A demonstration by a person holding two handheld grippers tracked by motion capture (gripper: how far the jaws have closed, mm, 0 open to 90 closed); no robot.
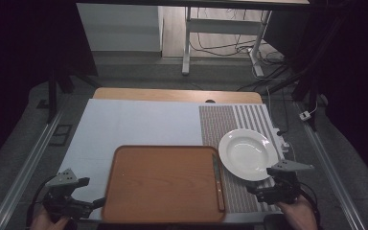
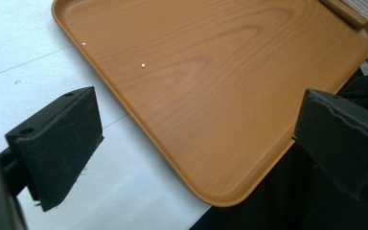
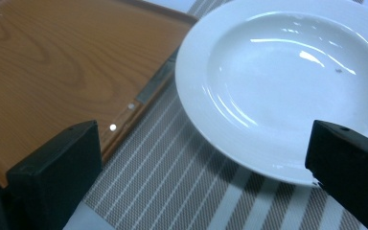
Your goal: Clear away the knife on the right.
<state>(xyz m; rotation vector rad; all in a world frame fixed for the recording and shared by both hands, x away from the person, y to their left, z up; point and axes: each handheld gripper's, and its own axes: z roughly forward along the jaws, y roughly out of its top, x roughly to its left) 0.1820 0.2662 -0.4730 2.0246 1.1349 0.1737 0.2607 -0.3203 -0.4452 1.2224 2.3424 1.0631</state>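
Hovering low at the near edge of the bench (image 1: 124, 122), two hand-held claws frame a wooden tray (image 1: 165, 184) and a white plate (image 1: 247, 154); the left claw (image 1: 93, 203) sits just off the tray's near left corner, its jaws spread wide with nothing between them; in the left gripper view that claw (image 2: 196, 148) looks across the tray's rounded corner (image 2: 220, 96), which lies ahead of and between the open jaws without touching either; pale bench cover (image 2: 24, 52) runs under the left jaw.

The right claw (image 1: 254, 190) hangs just beside the plate's near rim, jaws likewise parted and empty; in the right gripper view the claw (image 3: 196, 163) faces the plate (image 3: 287, 81), whose near rim lies ahead of it and close to the right jaw; whether that jaw touches the rim cannot be told; the plate rests on a striped placemat (image 3: 172, 187), its left rim reaching over the tray's edge; a knife (image 1: 218, 184) with a wooden handle lies along the tray's right side, just ahead of the right claw's left jaw, blade pointing away; the knife's handle (image 3: 124, 120) shows two bright rivets; the person's hands (image 1: 299, 215) grip both tools from below; the tray's centre is bare wood.
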